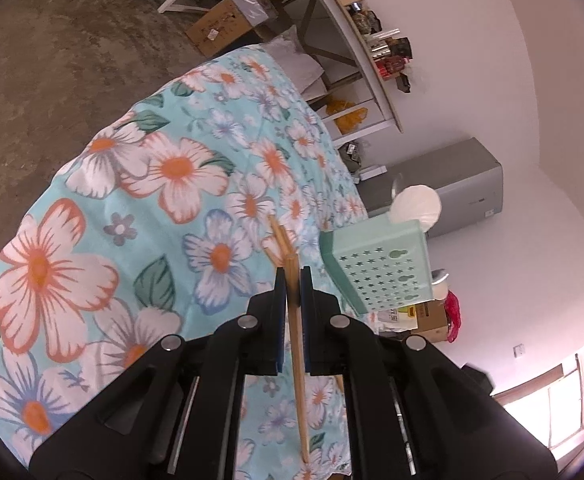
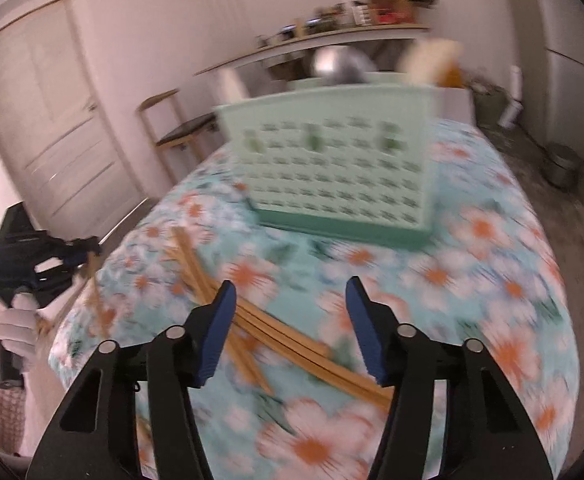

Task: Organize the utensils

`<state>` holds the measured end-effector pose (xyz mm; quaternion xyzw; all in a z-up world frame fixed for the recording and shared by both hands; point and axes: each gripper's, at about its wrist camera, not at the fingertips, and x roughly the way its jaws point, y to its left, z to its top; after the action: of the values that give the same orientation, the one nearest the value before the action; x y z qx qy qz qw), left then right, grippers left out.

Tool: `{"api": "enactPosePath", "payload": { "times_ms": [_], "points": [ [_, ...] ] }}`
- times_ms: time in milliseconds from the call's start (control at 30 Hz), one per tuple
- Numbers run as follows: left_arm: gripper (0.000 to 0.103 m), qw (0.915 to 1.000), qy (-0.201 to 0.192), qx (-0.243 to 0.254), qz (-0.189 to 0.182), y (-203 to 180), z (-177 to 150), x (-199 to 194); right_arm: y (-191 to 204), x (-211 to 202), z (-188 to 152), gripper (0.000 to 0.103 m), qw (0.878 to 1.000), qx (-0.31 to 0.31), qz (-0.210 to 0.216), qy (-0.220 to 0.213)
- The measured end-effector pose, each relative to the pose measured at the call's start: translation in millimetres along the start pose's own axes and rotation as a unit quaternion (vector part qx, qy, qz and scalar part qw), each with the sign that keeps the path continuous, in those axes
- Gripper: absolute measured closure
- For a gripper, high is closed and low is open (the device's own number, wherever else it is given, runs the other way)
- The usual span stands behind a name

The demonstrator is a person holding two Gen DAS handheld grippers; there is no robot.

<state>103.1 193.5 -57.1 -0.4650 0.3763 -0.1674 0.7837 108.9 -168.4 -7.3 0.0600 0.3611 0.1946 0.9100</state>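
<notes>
The chopsticks [image 1: 296, 320] looked like pale, matt wood. The mint utensil holder [image 1: 375, 266] was smooth perforated plastic, and the floral tablecloth [image 1: 132, 208] was soft cloth.

Utensil holder [image 2: 343, 172] standing on the table [image 2: 491, 280] toward its far edge, loose chopsticks [image 2: 276, 328] lying on the table nearer the front-left corner, shelf [image 2: 311, 40] behind the table's far edge.

wooden chopsticks [image 2: 288, 340] scattered before mint holder [image 2: 343, 168]

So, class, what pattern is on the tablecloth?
Orange-and-white flowers on light blue tablecloth, clearest in the left wrist view.
</notes>
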Motion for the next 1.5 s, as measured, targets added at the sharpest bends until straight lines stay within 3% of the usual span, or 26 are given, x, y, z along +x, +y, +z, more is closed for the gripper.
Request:
{"api": "enactPosePath", "payload": {
  "times_ms": [400, 733, 1100, 1300, 1500],
  "points": [
    [0.096, 0.9998, 0.005, -0.008, 0.016, 18, 0, 8, 76, 95, 40, 0.077, 0.985, -0.101, 0.097, 0.101],
    [0.096, 0.9998, 0.009, -0.010, 0.013, 24, 2, 8, 88, 155, 53, 0.086, 0.976, -0.118, 0.094, 0.159],
    [0.096, 0.9997, 0.013, -0.016, 0.012, 27, 2, 12, 91, 176, 56, 0.089, 0.968, -0.126, 0.103, 0.191],
    [0.096, 0.9997, 0.013, -0.013, 0.014, 23, 1, 12, 95, 183, 64, 0.094, 0.971, -0.122, 0.102, 0.178],
    [0.096, 0.9999, 0.007, 0.006, 0.010, 9, 0, 9, 83, 125, 86, 0.096, 0.986, -0.100, 0.094, 0.095]
  ]
}}
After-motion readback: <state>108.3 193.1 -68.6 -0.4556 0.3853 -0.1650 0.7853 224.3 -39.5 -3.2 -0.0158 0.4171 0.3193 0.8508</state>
